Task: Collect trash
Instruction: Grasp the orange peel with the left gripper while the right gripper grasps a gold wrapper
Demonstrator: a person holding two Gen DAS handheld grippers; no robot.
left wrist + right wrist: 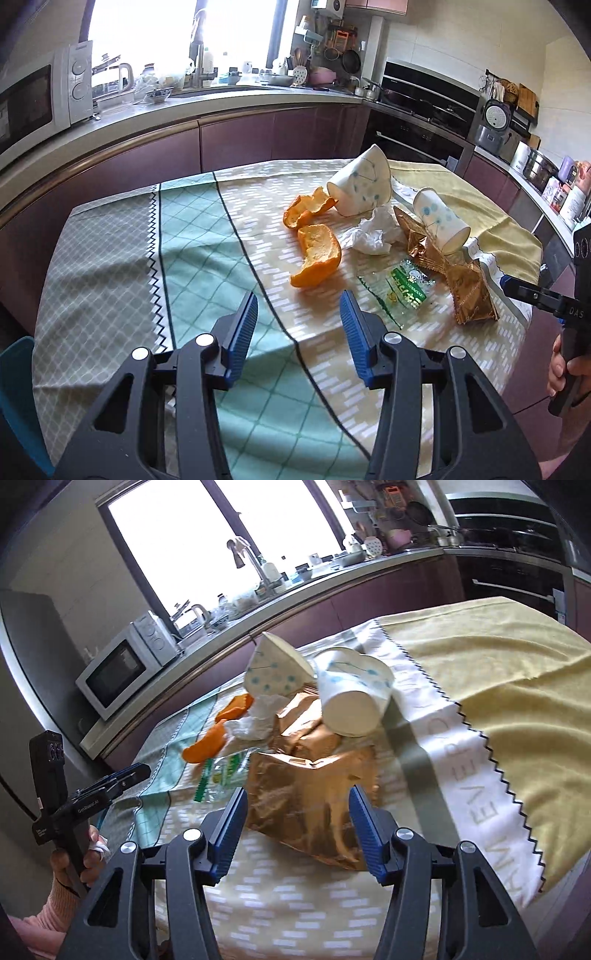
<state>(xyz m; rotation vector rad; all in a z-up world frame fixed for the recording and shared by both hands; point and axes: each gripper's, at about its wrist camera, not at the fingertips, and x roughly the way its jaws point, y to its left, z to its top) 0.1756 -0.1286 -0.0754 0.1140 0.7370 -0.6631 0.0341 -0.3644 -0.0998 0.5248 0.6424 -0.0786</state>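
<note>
Trash lies on the clothed table. Two orange peels (pixel 316 256) (pixel 306 210) sit ahead of my open, empty left gripper (pixel 299 306). Beside them lie a crumpled white tissue (pixel 373 232), a clear green-printed wrapper (pixel 400 290), a gold foil bag (pixel 465 288) and two tipped paper cups (pixel 360 186) (pixel 441 221). My right gripper (pixel 295 805) is open, its jaws on either side of the near end of the gold foil bag (pixel 314 786). The cups (pixel 275 672) (pixel 354 698), tissue (pixel 258 720), peel (pixel 207 746) and wrapper (pixel 225 771) lie beyond it.
The table carries a patterned cloth (pixel 192 236) and a yellow towel (pixel 509 686) at its right. A kitchen counter (pixel 236 99) with a microwave (pixel 40 99) and sink curves behind. A teal chair (pixel 18 398) stands at the left.
</note>
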